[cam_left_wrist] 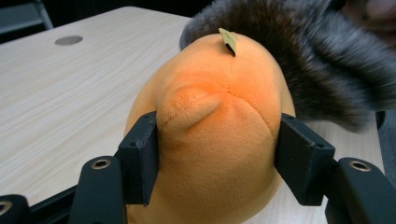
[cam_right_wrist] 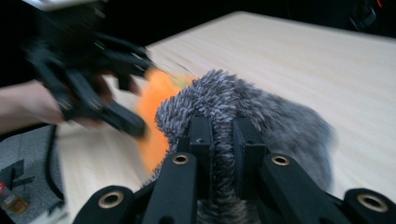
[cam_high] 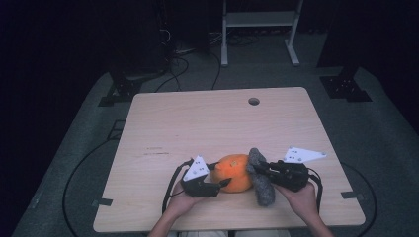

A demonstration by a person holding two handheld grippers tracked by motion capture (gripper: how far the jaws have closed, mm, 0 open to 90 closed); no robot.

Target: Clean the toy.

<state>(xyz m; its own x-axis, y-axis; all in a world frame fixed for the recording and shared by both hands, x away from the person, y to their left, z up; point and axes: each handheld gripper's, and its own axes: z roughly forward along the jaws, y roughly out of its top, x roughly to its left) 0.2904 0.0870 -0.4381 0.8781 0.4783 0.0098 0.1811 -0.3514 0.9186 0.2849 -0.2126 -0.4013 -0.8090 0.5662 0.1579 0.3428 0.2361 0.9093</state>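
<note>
An orange plush toy (cam_high: 234, 173) lies near the front edge of the wooden table (cam_high: 197, 118). A grey furry part (cam_high: 261, 185) hangs off the toy's right side. My left gripper (cam_high: 222, 175) comes in from the left. In the left gripper view its jaws (cam_left_wrist: 217, 154) press both sides of the orange plush (cam_left_wrist: 217, 126), with the grey fur (cam_left_wrist: 327, 60) behind. My right gripper (cam_high: 257, 170) comes in from the right. In the right gripper view it (cam_right_wrist: 223, 135) is shut on the grey fur (cam_right_wrist: 280, 116), with the orange plush (cam_right_wrist: 156, 107) and the left gripper (cam_right_wrist: 126, 98) beyond.
A round cable hole (cam_high: 254, 101) sits near the table's far edge. Bare wood stretches behind the toy. On the floor beyond stand a white frame (cam_high: 259, 29) and black stand feet (cam_high: 346, 86), with cables trailing at the left.
</note>
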